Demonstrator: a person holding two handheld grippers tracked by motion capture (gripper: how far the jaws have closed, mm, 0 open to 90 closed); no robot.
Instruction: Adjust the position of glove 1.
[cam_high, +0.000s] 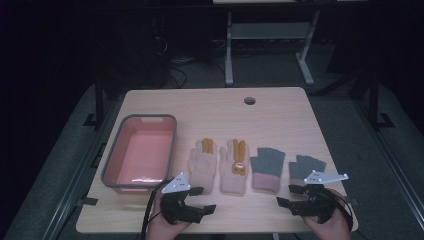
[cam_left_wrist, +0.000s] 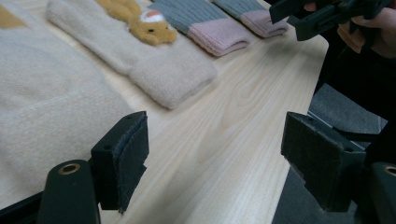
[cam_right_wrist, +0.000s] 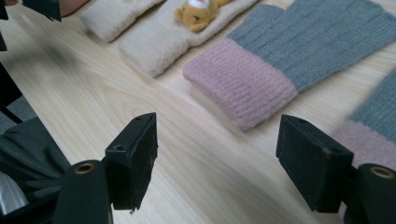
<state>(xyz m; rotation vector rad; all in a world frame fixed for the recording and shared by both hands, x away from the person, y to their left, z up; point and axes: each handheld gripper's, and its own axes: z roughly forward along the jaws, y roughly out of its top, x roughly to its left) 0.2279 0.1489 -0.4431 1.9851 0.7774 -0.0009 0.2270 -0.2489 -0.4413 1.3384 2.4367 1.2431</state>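
Soft wool gloves lie in a row on a pale wooden table (cam_high: 280, 107). There are two cream gloves with orange on them, the first cream glove (cam_high: 201, 164) and the bear glove (cam_high: 235, 167). Next to them are two grey gloves with pink cuffs, the near grey glove (cam_high: 267, 169) and the far grey glove (cam_high: 304, 169). A pink tub (cam_high: 141, 152) with a grey rim stands at the left end of the row, just beside the first cream glove.

The left gripper (cam_high: 200, 199) sits low at the front edge of the table, near the cuff of the first cream glove. Its jaws are wide apart with nothing between them. The right gripper (cam_high: 291, 196) is near the far grey glove, and its jaws are wide apart and empty too.

It looks like the start of the job. No glove is picked up yet. My guess is the gloves go into the tub. The next move needs a gripper to go down to a cuff and pinch the soft wool.

The room behind is very dark. I think there are legs of another desk (cam_high: 229, 50) and some cables back there, but it is hard to see.
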